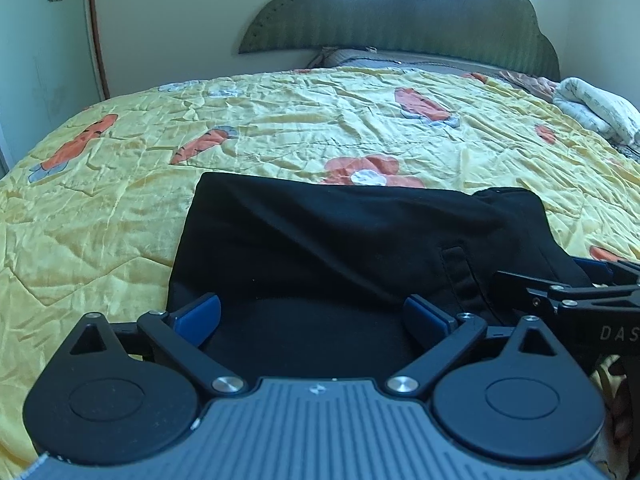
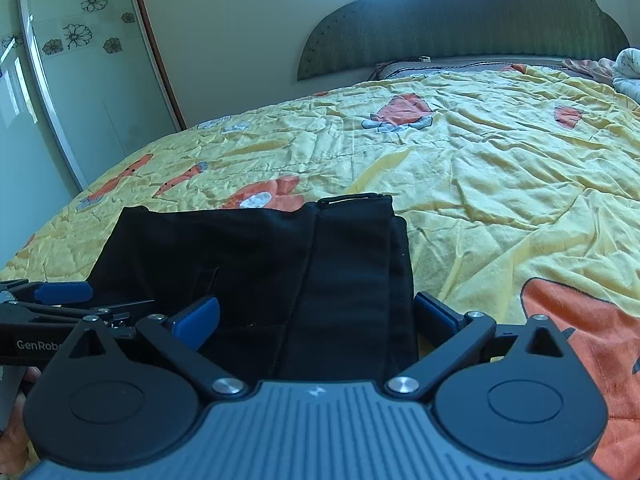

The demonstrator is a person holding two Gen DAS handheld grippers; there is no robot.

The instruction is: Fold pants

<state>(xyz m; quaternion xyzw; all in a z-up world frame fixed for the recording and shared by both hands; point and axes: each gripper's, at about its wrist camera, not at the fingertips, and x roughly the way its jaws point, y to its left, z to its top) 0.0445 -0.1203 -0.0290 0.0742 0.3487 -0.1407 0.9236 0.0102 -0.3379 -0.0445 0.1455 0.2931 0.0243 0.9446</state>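
The black pants [image 1: 340, 248] lie folded into a compact rectangle on the yellow bedspread [image 1: 100, 220]; they also show in the right wrist view [image 2: 260, 264], with the waistband end and a belt loop at the far right. My left gripper [image 1: 312, 316] is open, its blue pads spread over the near left part of the pants, holding nothing. My right gripper [image 2: 316, 316] is open over the near right edge of the pants, empty. Each gripper shows at the side of the other's view.
The bedspread [image 2: 500, 168] with orange carrot prints covers the whole bed. A green headboard [image 1: 400, 12] stands at the far end. A rolled white towel [image 1: 596, 108] lies far right. A wardrobe door [image 2: 72, 80] stands at the left.
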